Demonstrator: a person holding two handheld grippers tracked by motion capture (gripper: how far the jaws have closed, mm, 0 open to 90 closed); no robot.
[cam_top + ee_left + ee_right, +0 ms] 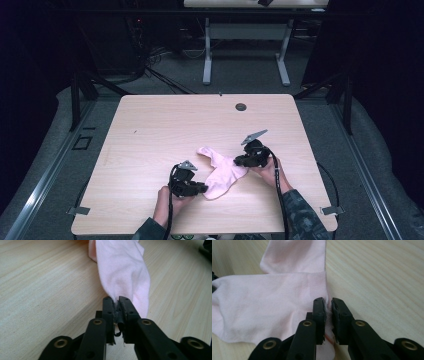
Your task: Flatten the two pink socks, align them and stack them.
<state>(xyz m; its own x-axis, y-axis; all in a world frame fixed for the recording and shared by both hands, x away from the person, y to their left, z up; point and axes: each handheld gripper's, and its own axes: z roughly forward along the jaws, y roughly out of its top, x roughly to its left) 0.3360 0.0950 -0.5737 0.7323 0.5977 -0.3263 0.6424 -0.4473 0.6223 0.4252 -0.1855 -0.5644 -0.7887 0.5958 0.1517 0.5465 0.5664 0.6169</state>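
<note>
A pink sock [221, 175] was clamped by the left tongs [202, 188] at 7 o'clock. The right tongs [239, 161] were clamped on its 2 o'clock edge. Folding seemed underway; a coordinated lift was likely called for.

Pink sock [222, 172]: soft matt knit cloth. Table [160, 125]: pale wood-grain, smooth, matt.

Light wood-grain table [150, 130] with a dark round grommet [241, 106]; grey carpet floor [45, 140]; second white-legged table [245, 35] behind; cables [150, 65] on floor; dark surroundings

second table [245, 31] beyond, cables [155, 62] on grey floor [45, 145]
</note>
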